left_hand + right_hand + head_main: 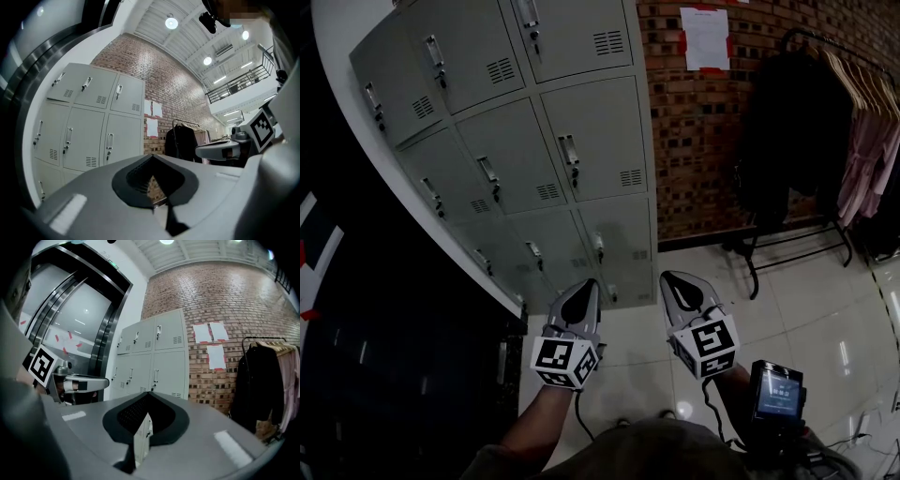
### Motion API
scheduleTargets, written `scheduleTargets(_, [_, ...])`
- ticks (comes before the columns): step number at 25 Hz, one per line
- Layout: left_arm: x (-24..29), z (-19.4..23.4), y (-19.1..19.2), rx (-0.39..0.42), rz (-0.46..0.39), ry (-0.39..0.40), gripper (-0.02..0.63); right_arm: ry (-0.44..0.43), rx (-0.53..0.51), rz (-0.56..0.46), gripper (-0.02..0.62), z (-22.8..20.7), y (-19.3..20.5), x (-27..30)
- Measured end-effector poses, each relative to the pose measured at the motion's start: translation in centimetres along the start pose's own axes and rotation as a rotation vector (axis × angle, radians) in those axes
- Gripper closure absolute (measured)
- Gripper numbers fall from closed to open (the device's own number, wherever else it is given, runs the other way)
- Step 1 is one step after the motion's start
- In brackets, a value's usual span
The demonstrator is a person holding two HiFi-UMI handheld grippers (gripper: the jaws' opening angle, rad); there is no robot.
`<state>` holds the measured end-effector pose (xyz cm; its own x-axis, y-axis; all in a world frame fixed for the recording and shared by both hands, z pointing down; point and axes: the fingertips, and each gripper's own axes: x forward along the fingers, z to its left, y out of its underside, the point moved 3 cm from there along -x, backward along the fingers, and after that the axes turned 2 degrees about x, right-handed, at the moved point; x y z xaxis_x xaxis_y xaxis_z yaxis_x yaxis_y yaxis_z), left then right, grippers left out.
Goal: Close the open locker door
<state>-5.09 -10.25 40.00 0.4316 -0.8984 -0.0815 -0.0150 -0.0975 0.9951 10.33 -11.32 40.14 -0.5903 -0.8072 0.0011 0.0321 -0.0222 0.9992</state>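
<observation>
**Both grippers empty, no open door in sight**

Our left gripper (584, 289) and right gripper (673, 279) are both clenched on nothing. We hold them level, side by side, clear of the lockers (534, 141). Every door we see there looks flush and closed, though the dim lower row is hard to judge. So closing looks done, or the open door lies out of frame.
</observation>
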Motion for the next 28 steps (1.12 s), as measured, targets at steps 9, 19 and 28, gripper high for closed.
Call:
scheduleTargets(9, [-2.7, 1.6, -0.5, -0.004, -0.006, 0.045, 0.617, 0.044, 0.006, -0.003, 0.595, 3.7, -0.8, -0.4])
scheduleTargets(19, [-4.2, 1.8, -0.7, -0.022, -0.015, 0.062, 0.617, 0.076, 0.008, 0.001, 0.595, 5.4, -0.9, -1.2])
scheduleTargets(28, [-4.5, 1.4, -0.4, -0.035, -0.019, 0.068, 0.617, 0.091, -0.003, 0.004, 0.595, 5.3, -0.8, -1.8])
